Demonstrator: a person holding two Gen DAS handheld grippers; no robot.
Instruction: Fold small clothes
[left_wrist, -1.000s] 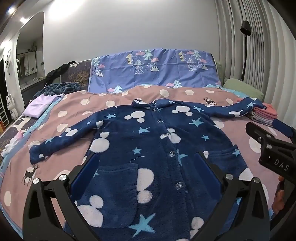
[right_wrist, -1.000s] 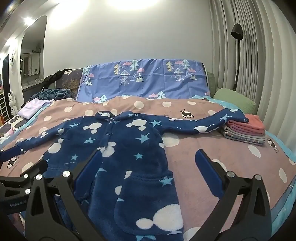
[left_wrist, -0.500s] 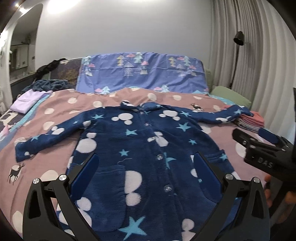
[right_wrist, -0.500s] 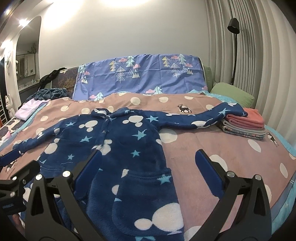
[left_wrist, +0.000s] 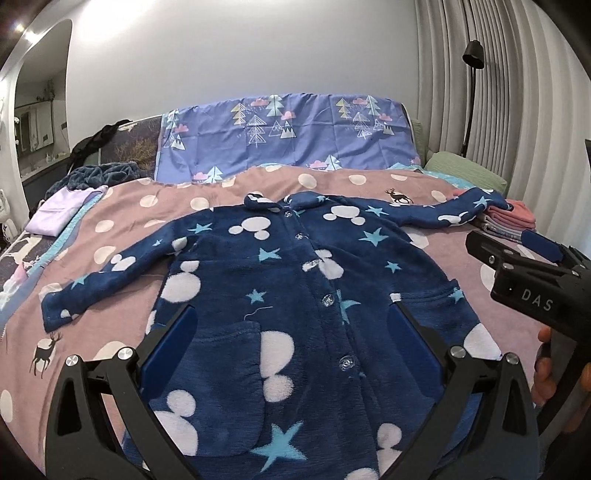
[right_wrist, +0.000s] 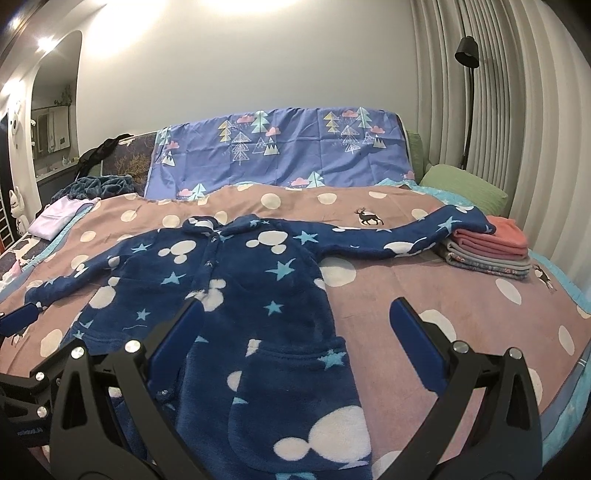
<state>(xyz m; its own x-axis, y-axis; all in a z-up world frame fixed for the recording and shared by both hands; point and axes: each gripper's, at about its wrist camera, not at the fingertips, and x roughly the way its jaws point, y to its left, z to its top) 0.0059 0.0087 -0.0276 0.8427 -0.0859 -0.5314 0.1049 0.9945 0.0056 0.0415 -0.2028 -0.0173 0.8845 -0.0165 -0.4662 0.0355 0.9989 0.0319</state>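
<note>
A bed (left_wrist: 436, 258) with a spotted pink blanket fills the room; nearest, the left gripper (left_wrist: 291, 332) and right gripper (right_wrist: 295, 328) hover with fingers spread wide, holding nothing; under them a navy fleece robe (left_wrist: 295, 295) lies flat, buttoned, sleeves outstretched; its right sleeve rests on a folded stack (right_wrist: 487, 251); beyond, a blue tree-print sheet (left_wrist: 288, 140).

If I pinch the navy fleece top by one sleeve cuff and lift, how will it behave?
Probably floppy: the navy fleece top lies flat and limp on the blanket, so the body would likely trail behind the cuff. Its thick pile suggests good grip. The far sleeve rests on the folded stack and may drag it.
</note>
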